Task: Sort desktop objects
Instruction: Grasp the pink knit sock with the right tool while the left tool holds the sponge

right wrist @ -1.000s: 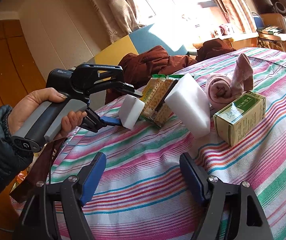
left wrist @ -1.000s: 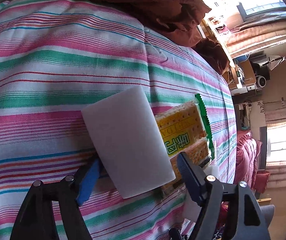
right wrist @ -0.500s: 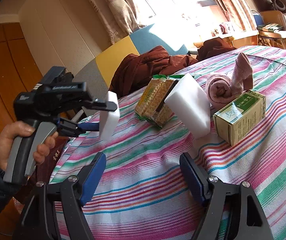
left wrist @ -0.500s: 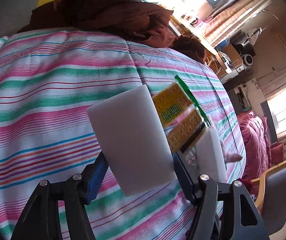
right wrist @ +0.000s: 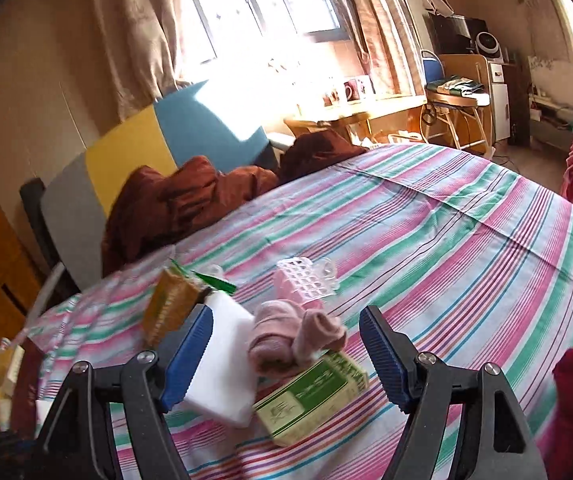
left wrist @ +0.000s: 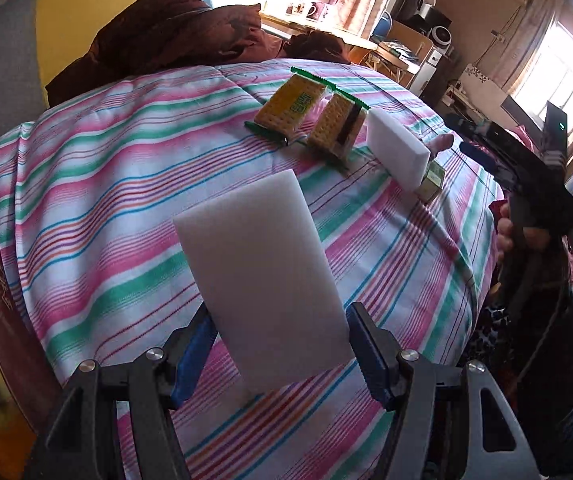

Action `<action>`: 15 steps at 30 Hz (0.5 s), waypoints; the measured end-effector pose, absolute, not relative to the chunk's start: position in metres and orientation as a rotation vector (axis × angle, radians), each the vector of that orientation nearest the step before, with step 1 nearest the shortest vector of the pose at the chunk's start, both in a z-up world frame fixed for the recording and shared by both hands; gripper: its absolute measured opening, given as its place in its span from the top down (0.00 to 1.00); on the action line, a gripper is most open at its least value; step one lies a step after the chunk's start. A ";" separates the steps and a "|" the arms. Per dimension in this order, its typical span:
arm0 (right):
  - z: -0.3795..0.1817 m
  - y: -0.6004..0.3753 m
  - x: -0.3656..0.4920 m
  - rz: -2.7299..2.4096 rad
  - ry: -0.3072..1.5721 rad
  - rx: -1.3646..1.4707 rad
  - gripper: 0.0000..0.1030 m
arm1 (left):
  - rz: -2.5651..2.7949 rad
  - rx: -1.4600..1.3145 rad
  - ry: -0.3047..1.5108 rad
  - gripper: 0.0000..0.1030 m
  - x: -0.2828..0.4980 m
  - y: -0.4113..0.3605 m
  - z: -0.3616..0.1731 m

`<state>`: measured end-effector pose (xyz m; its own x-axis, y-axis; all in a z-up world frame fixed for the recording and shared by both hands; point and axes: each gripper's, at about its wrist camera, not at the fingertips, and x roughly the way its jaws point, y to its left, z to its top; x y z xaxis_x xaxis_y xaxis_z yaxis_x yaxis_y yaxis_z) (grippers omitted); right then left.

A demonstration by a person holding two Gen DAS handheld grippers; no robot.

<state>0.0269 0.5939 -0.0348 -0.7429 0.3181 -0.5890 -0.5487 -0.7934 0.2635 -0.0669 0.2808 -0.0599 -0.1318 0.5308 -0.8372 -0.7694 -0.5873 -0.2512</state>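
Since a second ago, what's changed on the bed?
The left gripper kept its hold on the sponge and carried it back, away from the crackers. The right gripper, still open, moved in over the socks. The crackers and the second sponge stayed put.

Strong daylight floods through the window [right wrist: 262, 4] ahead of my right tongs, blowing the sill out to white glare. That view smears with motion blur; my left view stays sharper. Both bend at the fisheye edges, and the corners go dark.
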 end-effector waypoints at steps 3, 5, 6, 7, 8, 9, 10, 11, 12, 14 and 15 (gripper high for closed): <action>-0.045 0.605 -0.003 2.475 0.540 -0.904 0.30 | 1.842 -1.220 0.297 0.35 -0.066 0.281 -0.064; -0.051 0.605 -0.015 2.474 0.504 -0.980 0.34 | 1.845 -1.218 0.302 0.35 -0.066 0.283 -0.068; -0.054 0.604 -0.018 2.477 0.481 -1.004 0.36 | 1.843 -1.221 0.305 0.35 -0.066 0.285 -0.070; -0.057 0.603 -0.021 2.482 0.464 -1.030 0.41 | 1.839 -1.227 0.308 0.35 -0.066 0.287 -0.073; -0.059 0.602 -0.024 2.486 0.451 -1.051 0.46 | 1.841 -1.226 0.313 0.35 -0.065 0.288 -0.075; -0.061 0.601 -0.025 2.492 0.440 -1.065 0.48 | 1.846 -1.219 0.318 0.35 -0.064 0.288 -0.075; -0.058 0.598 -0.022 2.503 0.435 -1.058 0.51 | 1.852 -1.211 0.324 0.35 -0.063 0.289 -0.076; -0.055 0.596 -0.019 2.515 0.430 -1.051 0.52 | 1.858 -1.204 0.329 0.35 -0.062 0.290 -0.076; -0.052 0.593 -0.016 2.527 0.425 -1.044 0.53 | 1.864 -1.197 0.334 0.35 -0.061 0.290 -0.077; -0.046 0.588 -0.009 2.551 0.415 -1.029 0.61 | 1.875 -1.182 0.345 0.35 -0.060 0.291 -0.078; -0.043 0.585 -0.006 2.562 0.410 -1.021 0.63 | 1.881 -1.174 0.351 0.35 -0.059 0.292 -0.078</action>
